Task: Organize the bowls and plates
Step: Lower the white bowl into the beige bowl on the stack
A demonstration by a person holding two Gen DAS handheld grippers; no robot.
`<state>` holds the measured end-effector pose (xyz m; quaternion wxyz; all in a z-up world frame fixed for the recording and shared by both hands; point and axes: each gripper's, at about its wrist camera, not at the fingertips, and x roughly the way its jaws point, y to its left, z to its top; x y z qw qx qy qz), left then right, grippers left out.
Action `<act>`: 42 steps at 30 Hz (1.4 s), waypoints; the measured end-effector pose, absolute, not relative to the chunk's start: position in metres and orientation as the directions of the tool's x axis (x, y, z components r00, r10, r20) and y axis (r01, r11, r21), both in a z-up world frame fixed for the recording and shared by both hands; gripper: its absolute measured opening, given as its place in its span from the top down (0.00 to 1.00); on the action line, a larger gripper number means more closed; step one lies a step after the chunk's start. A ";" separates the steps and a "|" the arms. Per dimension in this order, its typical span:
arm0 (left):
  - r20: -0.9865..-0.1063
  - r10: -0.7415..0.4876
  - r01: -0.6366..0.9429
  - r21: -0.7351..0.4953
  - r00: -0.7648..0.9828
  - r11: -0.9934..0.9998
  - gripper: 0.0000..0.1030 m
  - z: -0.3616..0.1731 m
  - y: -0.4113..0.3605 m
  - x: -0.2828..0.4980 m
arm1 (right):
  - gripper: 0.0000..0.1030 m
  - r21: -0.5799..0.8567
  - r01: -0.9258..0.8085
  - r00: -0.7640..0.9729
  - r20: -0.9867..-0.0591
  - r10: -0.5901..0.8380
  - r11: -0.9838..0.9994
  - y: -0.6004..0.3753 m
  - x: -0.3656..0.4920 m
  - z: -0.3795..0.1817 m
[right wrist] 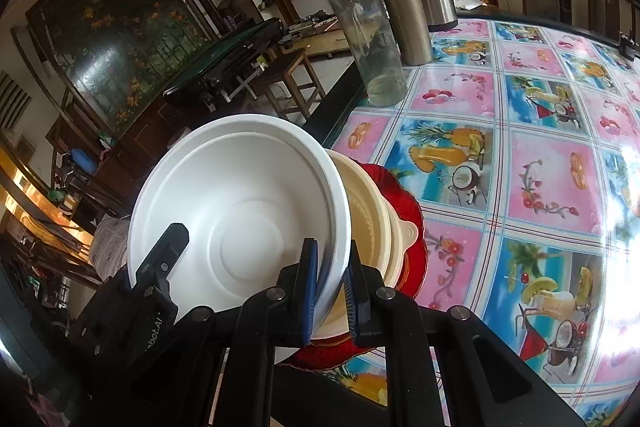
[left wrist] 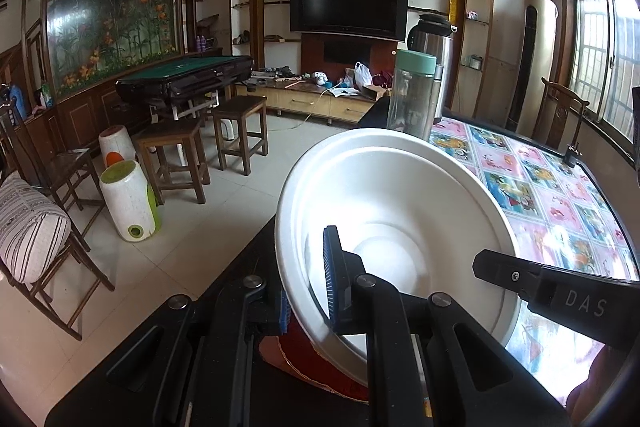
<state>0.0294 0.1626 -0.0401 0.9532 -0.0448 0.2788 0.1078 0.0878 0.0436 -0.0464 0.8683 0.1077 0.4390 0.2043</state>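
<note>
In the left wrist view, the left gripper (left wrist: 308, 291) pinches the rim of the white bowl (left wrist: 400, 211) at 7 o'clock, close to the table (left wrist: 560, 195) edge; open floor (left wrist: 224, 211) lies at 9 o'clock.

In the right wrist view, the right gripper (right wrist: 330, 291) pinches the same bowl's (right wrist: 240, 211) rim at 5 o'clock, above a cream bowl (right wrist: 372, 211) and red plate (right wrist: 404, 199); bare table (right wrist: 540, 167) lies at 3 o'clock.

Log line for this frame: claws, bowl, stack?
left claw: shut on white bowl rim | right claw: shut on opposite rim | bowl: tilted over cream bowl, red plate

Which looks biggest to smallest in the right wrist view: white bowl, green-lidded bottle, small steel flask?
1. white bowl, though it is nearest the camera, which inflates it.
2. green-lidded bottle.
3. small steel flask, slightly smaller and farther back.
</note>
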 end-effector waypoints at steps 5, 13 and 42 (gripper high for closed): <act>-0.543 0.180 -0.225 -0.017 0.820 0.974 0.89 -0.042 0.160 0.030 | 0.88 0.370 -0.256 0.529 -0.719 0.450 0.893 0.040 0.089 -0.048; -0.563 0.181 -0.216 0.003 0.807 0.976 0.88 -0.045 0.154 0.036 | 0.88 0.377 -0.245 0.525 -0.723 0.449 0.893 0.032 0.090 -0.050; -0.582 0.177 -0.203 0.021 0.794 0.979 0.88 -0.052 0.148 0.046 | 0.88 0.391 -0.219 0.508 -0.736 0.446 0.894 0.021 0.099 -0.060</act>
